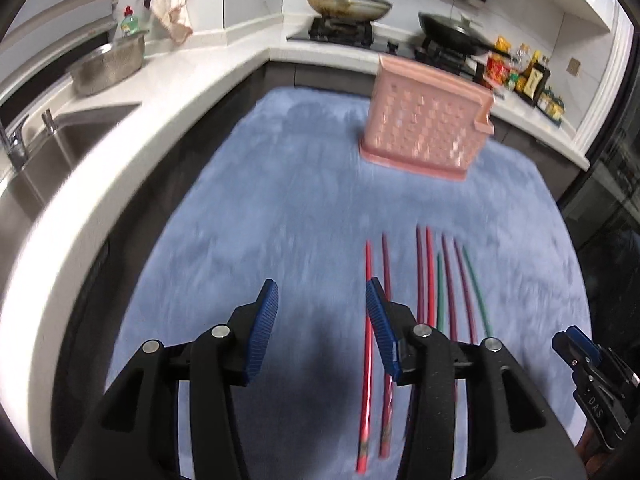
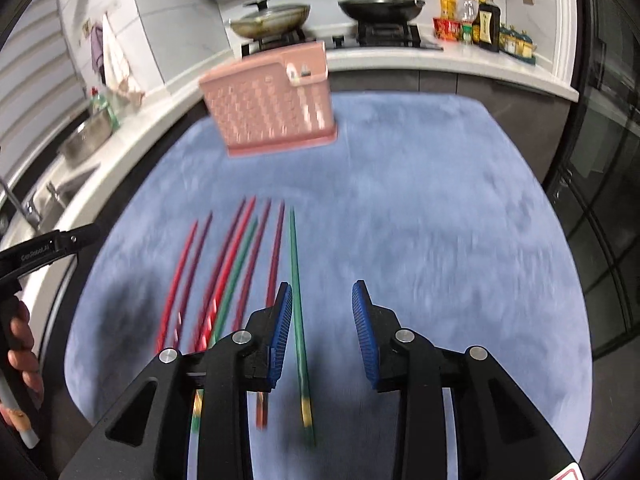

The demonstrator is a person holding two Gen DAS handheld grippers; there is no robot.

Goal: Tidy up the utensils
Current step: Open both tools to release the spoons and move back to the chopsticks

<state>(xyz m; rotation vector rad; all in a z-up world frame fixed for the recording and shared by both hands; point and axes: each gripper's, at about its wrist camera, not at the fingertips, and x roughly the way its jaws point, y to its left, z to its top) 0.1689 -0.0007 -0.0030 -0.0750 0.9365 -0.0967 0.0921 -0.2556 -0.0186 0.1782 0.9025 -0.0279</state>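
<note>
Several red, purple and green chopsticks (image 1: 430,280) lie side by side on a blue mat (image 1: 260,200). A pink slotted basket (image 1: 428,124) stands upright at the mat's far end. My left gripper (image 1: 322,284) hovers open over the near left end of the row. The leftmost red chopstick (image 1: 368,320) shows just inside its right finger, untouched. In the right wrist view my right gripper (image 2: 322,286) is open above the row's right end. The outer green chopstick (image 2: 295,264) lies on the mat below, close to its left finger. The basket (image 2: 272,112) stands beyond.
A white counter wraps the mat's left and far sides, with a sink (image 1: 60,148), a metal bowl (image 1: 108,64), a stove with two pans (image 1: 346,2) and bottles (image 1: 520,72). A dark glass door (image 2: 600,200) stands on the right. A hand (image 2: 20,340) holds the left gripper.
</note>
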